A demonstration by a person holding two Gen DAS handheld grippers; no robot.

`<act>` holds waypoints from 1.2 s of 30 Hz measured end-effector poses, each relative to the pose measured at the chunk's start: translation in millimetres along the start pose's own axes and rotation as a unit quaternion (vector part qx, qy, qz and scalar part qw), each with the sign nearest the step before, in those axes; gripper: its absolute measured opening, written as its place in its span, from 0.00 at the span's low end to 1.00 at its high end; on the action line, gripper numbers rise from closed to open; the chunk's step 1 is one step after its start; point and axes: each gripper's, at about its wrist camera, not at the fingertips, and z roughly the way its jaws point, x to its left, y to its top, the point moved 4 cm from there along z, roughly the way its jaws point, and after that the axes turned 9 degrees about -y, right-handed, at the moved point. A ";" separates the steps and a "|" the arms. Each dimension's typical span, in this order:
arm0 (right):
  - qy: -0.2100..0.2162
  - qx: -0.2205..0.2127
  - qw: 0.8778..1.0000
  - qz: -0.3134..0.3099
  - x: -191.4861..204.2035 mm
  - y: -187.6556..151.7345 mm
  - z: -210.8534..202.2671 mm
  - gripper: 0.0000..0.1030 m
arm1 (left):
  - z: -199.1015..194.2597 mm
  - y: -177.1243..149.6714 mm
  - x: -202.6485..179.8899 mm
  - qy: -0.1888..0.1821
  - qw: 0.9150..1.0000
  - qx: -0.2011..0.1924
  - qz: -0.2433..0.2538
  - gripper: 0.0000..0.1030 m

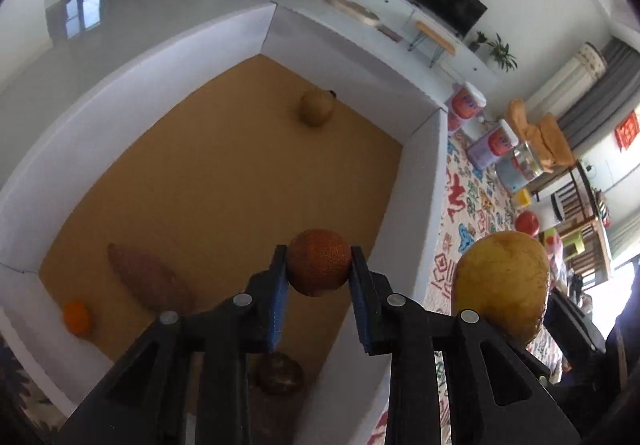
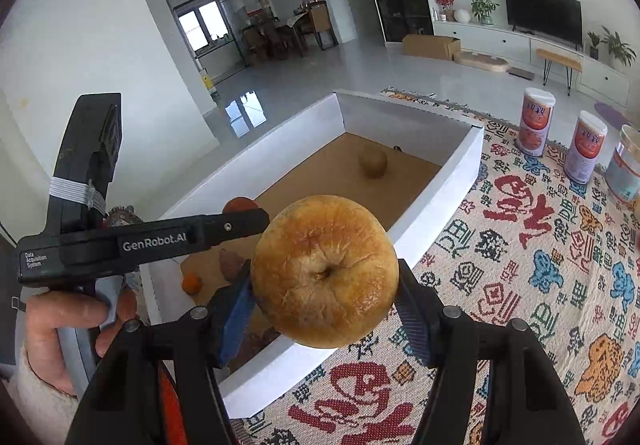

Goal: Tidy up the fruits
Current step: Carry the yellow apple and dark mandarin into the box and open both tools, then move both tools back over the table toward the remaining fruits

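Note:
My left gripper (image 1: 319, 261) is shut on a small dark-orange round fruit (image 1: 319, 263) and holds it above the near right part of a white-walled box (image 1: 420, 185) with a brown floor. My right gripper (image 2: 324, 277) is shut on a larger yellow-brown round fruit (image 2: 325, 271), stem hollow facing the camera, over the box's (image 2: 436, 201) near right wall. That yellow fruit (image 1: 502, 285) also shows at the right of the left wrist view. In the right wrist view a hand (image 2: 60, 325) carries the left gripper (image 2: 256, 219) with the orange fruit (image 2: 239, 203).
In the box lie a brownish round fruit (image 1: 316, 108), a sweet potato (image 1: 150, 279), a small orange (image 1: 77, 317) and a dark round fruit (image 1: 279, 372). Two tall cans (image 2: 536, 123) (image 2: 588, 153) and a jar (image 2: 626, 169) stand on the patterned cloth (image 2: 520, 265).

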 end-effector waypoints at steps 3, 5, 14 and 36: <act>-0.021 0.037 0.998 -0.044 19.7 6.1 51.1 0.63 | 27.8 -1.6 31.8 0.012 0.998 0.029 -0.050 0.29; -0.036 0.069 0.994 -0.079 27.4 1.9 77.4 0.63 | 33.6 -3.2 45.7 0.015 0.996 0.037 -0.074 0.29; -0.067 0.074 0.989 -0.113 40.1 3.2 96.0 0.64 | 3.7 -3.1 46.8 0.008 0.995 -0.016 -0.096 0.69; -0.245 -0.049 0.966 0.064 -211.5 -210.0 -130.4 0.97 | 58.5 -221.5 -209.8 -0.089 0.970 0.003 0.227 0.97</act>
